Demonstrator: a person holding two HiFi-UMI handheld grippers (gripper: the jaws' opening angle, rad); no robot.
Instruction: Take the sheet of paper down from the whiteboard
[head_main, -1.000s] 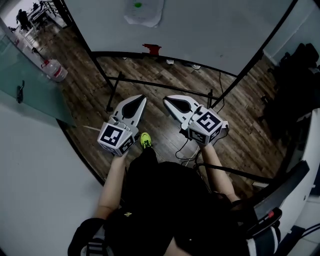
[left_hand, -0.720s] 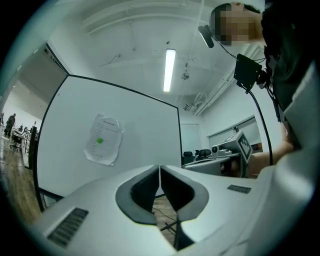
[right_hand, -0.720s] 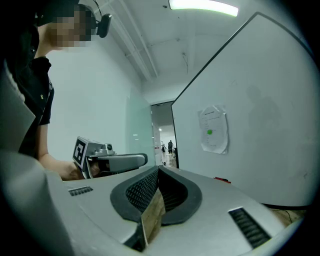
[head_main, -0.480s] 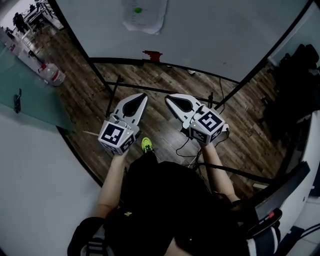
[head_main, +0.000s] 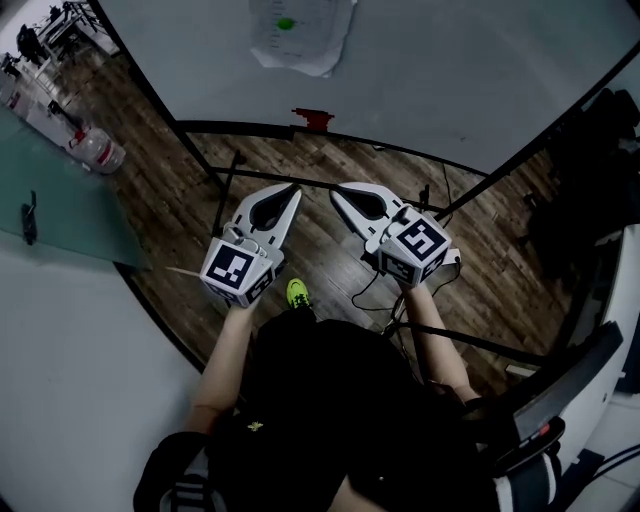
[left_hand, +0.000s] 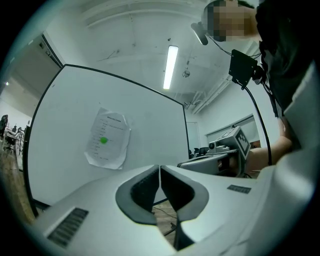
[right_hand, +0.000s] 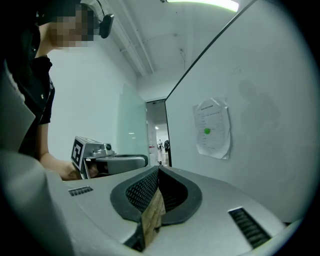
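Whiteboard — wood floor below

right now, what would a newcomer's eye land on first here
The sheet with its green dot stands out on the bare whiteboard, at the top of the head view. Below it, the left gripper and right gripper point toward the board side by side, both shut and empty, well short of the sheet. A neon shoe glows on the dark wood floor just beneath them.
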